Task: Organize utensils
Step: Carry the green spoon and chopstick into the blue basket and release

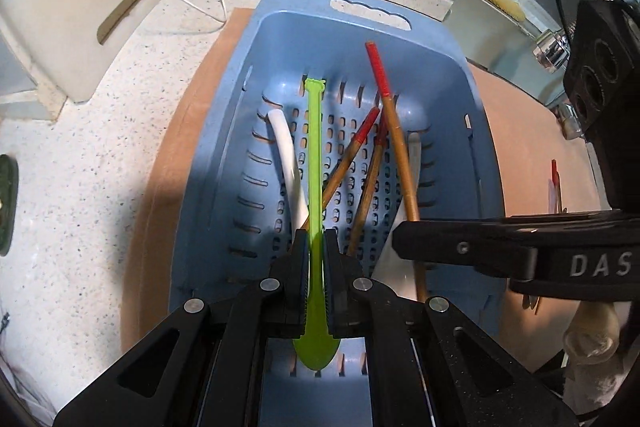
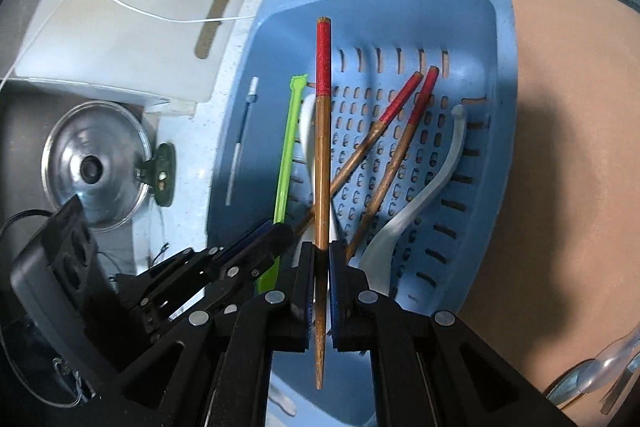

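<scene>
Pinching a lime-green plastic spoon [image 1: 315,187] by its handle, the left gripper [image 1: 316,247] hangs over the pale blue perforated plastic basket [image 1: 248,39]; its jaws are nearly together on the thin handle, the bowl toward the camera and the handle tip pointing ahead; just to its right, the right gripper [image 2: 320,259] clamps a wooden chopstick with a red-wrapped end [image 2: 322,147], jaws narrow on the shaft, red end pointing forward; below both grippers two more red-tipped wooden chopsticks [image 2: 384,155] lie crossed on the basket floor; a white plastic spoon [image 2: 432,179] rests to the right of them; the basket sits on a tan mat [image 1: 172,155] on the speckled bench [image 1: 72,187].
</scene>
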`<state>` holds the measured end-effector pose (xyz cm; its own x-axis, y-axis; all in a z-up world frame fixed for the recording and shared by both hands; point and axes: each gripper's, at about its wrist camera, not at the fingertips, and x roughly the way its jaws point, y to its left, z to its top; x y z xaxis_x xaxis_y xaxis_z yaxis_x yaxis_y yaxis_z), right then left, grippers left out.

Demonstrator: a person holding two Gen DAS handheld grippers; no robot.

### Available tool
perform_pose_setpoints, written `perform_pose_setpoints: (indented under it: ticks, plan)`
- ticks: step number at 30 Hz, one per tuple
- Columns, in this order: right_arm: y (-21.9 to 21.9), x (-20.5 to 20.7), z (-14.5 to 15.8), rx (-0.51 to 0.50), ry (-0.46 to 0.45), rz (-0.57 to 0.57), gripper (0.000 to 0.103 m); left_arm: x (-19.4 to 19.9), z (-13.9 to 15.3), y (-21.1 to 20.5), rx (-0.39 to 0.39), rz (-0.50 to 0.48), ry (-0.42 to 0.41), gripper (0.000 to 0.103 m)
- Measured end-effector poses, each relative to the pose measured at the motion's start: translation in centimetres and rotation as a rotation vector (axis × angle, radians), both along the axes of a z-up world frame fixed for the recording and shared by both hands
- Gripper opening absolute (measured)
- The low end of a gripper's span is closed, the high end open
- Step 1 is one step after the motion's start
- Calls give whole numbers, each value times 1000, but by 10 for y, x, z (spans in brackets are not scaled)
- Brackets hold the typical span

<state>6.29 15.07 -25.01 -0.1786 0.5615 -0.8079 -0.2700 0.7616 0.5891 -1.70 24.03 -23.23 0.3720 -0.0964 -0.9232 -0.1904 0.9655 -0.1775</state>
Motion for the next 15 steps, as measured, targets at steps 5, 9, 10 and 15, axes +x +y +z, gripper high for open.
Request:
perform_pose_setpoints:
  ticks: [5, 9, 10, 15]
  plan:
    - [8, 3, -6, -26, 5, -4, 6, 7, -4, 2, -4, -6, 4, 5]
    - [13, 4, -7, -42, -1, 1, 6, 9, -6, 4, -6, -7, 6, 5]
    - [14, 4, -7, -45, -4, 1, 6, 10, -7, 4, -5, -8, 7, 5]
    - [18, 5, -7, -58, -15, 14, 6, 11, -9, 9, -9, 1, 14, 5]
